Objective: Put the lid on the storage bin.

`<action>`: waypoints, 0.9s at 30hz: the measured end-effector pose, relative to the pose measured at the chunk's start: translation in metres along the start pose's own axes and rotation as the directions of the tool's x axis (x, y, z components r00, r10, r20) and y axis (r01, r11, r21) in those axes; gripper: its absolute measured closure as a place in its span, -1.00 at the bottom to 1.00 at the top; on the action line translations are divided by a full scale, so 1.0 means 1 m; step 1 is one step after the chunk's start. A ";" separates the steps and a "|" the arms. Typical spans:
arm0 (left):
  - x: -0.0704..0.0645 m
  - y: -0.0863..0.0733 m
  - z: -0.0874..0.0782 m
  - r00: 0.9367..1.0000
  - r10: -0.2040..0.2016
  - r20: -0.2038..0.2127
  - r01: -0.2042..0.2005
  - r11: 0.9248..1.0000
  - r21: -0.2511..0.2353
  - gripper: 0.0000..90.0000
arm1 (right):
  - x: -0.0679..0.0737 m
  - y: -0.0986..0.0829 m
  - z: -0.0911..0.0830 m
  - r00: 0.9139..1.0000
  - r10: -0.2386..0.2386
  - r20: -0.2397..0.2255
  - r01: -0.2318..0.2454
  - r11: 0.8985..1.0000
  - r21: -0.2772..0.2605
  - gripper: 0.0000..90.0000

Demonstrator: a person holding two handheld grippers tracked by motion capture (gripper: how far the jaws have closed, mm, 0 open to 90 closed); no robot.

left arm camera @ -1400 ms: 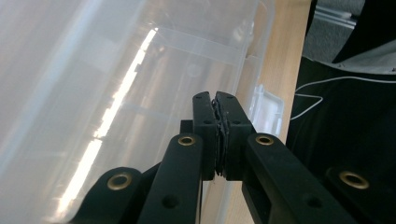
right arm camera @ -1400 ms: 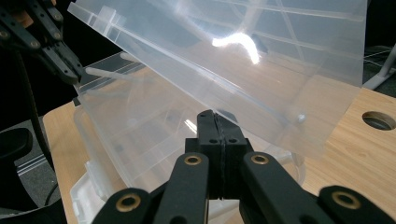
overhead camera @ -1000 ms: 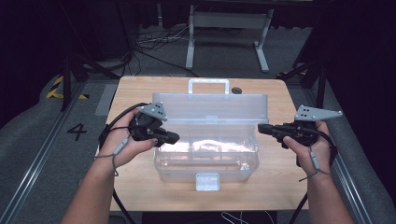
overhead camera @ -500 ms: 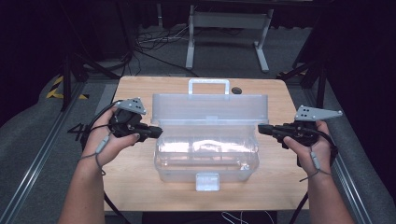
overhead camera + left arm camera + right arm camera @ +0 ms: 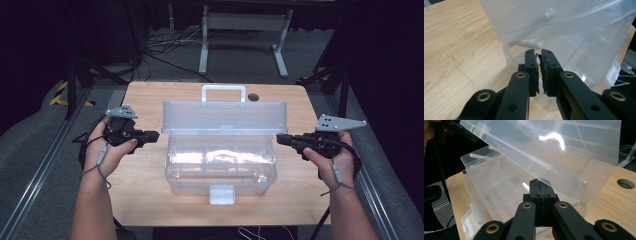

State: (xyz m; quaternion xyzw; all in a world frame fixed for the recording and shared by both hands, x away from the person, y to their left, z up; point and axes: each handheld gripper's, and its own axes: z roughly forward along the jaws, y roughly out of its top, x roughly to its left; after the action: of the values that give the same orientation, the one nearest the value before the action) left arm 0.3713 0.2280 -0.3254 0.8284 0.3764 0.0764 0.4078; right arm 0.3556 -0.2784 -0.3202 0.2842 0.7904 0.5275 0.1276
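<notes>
High view: clear plastic storage box with hinged lid (image 5: 220,165) sits mid-desk, slightly toward the near edge. Lid (image 5: 224,116) is raised, standing up off the back rim, white carry handle (image 5: 223,91) at its top edge. White latch tab (image 5: 222,194) on the front wall, facing the person. Inside looks divided into compartments; contents too washed out by glare to tell.

Left gripper (image 5: 152,135) is just beside the box's left upper corner, fingers pointing right at the lid/base junction, apart from the plastic as far as the high view shows. Left gripper view: the black fingers (image 5: 531,67) nearly closed, thin gap between the frayed pads, nothing held; box rim and tilted lid right ahead of the tips.

Right gripper (image 5: 280,139) mirrors it at the box's right side, fingers pointing left, tips just beside the right wall below the lid's end. Right gripper view: fingers (image 5: 535,188) fully closed pad to pad, empty; tilted lid (image 5: 544,152) overhead, open base below it.

Both hands (image 5: 107,150) (image 5: 332,155) wrap the gripper bodies, grey three-cornered plates on top, cables trailing off the wrists.

Light wooden desk (image 5: 145,195) otherwise carries a round cable hole (image 5: 253,97) near the far edge, right of the handle. Beyond the desk: grey floor, white metal frame (image 5: 245,30), loose black cables (image 5: 165,47).
</notes>
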 end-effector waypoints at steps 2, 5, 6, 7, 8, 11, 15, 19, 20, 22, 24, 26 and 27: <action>0.004 -0.002 0.001 1.000 -0.025 -0.013 0.025 1.000 -0.007 0.86 | 0.000 0.000 0.000 1.000 0.000 0.000 0.000 1.000 0.000 1.00; 0.009 -0.005 0.004 0.999 -0.048 -0.023 0.047 0.999 -0.016 0.83 | 0.000 0.000 0.000 1.000 0.004 0.000 -0.004 1.000 0.005 1.00; 0.011 -0.006 0.005 0.998 -0.055 -0.034 0.055 0.998 -0.009 0.83 | 0.001 0.000 0.000 1.000 0.005 0.001 -0.005 1.000 0.008 1.00; 0.012 -0.007 0.006 0.996 -0.069 -0.049 0.068 0.998 -0.007 0.81 | 0.001 0.000 0.000 1.000 0.007 0.002 -0.007 1.000 0.013 1.00; 0.012 -0.007 0.006 0.996 -0.069 -0.049 0.068 0.998 -0.007 0.79 | 0.001 0.000 0.000 1.000 0.007 0.002 -0.007 1.000 0.013 1.00; 0.016 -0.010 0.012 0.991 -0.103 -0.090 0.102 0.995 -0.016 0.75 | 0.002 0.000 -0.001 1.000 0.008 0.003 -0.008 1.000 0.027 1.00; 0.021 -0.013 0.017 0.988 -0.118 -0.099 0.114 0.993 -0.042 0.53 | 0.003 -0.001 -0.001 1.000 0.002 0.003 -0.002 0.999 0.039 1.00; 0.024 -0.016 0.022 0.992 -0.089 -0.093 0.084 0.995 -0.055 0.33 | 0.005 -0.002 -0.002 1.000 -0.003 -0.007 0.003 0.998 0.064 1.00; 0.024 -0.016 0.022 0.992 -0.089 -0.093 0.084 0.995 -0.055 0.30 | 0.005 -0.002 -0.002 1.000 -0.011 -0.011 0.011 0.997 0.074 1.00; 0.025 -0.018 0.025 0.993 -0.084 -0.084 0.081 0.996 -0.043 0.26 | 0.005 -0.002 -0.002 1.000 -0.013 -0.011 0.014 0.997 0.081 1.00; 0.027 -0.020 0.026 0.994 -0.072 -0.085 0.069 0.997 -0.033 0.25 | 0.006 -0.003 -0.002 1.000 -0.016 -0.018 0.018 0.995 0.097 1.00; 0.028 -0.022 0.029 0.995 -0.060 -0.079 0.060 0.998 -0.014 0.21 | 0.007 -0.004 -0.002 1.000 -0.012 -0.025 0.014 0.994 0.110 1.00; 0.029 -0.023 0.029 0.995 -0.057 -0.077 0.057 0.998 -0.009 0.19 | 0.007 -0.005 -0.002 1.000 -0.010 -0.028 0.013 0.993 0.118 1.00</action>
State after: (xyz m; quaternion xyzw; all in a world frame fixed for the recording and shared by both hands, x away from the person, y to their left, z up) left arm 0.3916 0.2383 -0.3665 0.8123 0.4153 0.0980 0.3976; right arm 0.3477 -0.2777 -0.3227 0.2794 0.8236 0.4828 0.1029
